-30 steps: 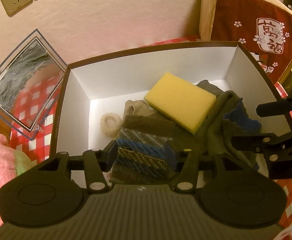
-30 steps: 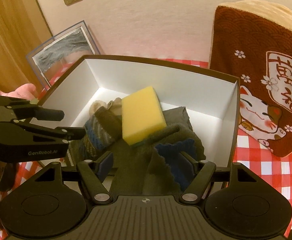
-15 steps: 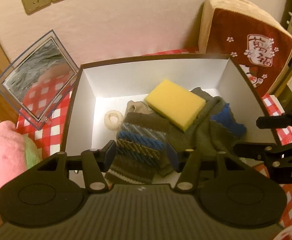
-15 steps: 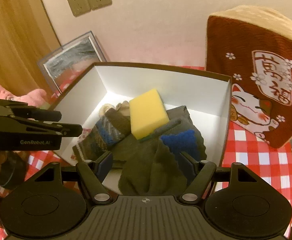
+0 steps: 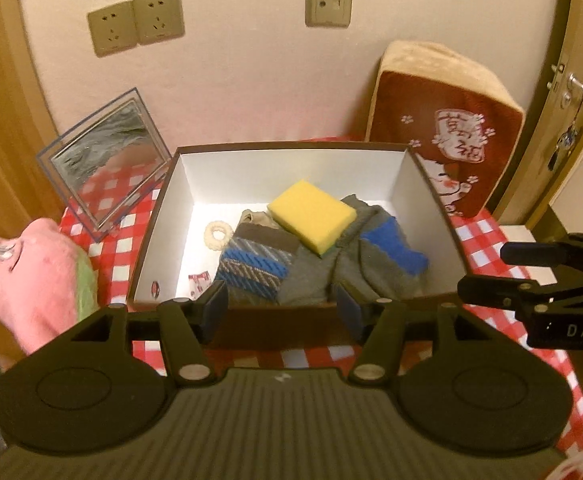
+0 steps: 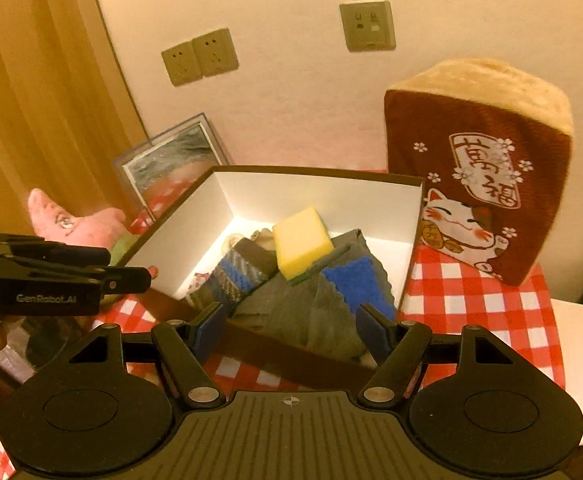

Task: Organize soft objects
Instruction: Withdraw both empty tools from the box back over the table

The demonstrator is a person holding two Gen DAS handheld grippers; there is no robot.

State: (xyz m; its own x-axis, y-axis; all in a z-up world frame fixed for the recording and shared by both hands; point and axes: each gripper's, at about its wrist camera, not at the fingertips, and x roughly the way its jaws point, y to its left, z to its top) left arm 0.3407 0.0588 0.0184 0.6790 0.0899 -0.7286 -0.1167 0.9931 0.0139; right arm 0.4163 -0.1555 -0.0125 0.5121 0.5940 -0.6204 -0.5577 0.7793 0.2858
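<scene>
Ring [image 5: 218, 235] half-hidden — socks [image 6: 247, 276] overlapping

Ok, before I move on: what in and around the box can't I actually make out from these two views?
- Box floor under the sponge and socks: covered in both views.
- Small printed scrap on the box floor: too small to read.
- Cream ring: right wrist view shows only a sliver behind the socks.
- Pink plush: cut by the left wrist frame edge.
- Right gripper: body cut by the same view's right edge.
</scene>
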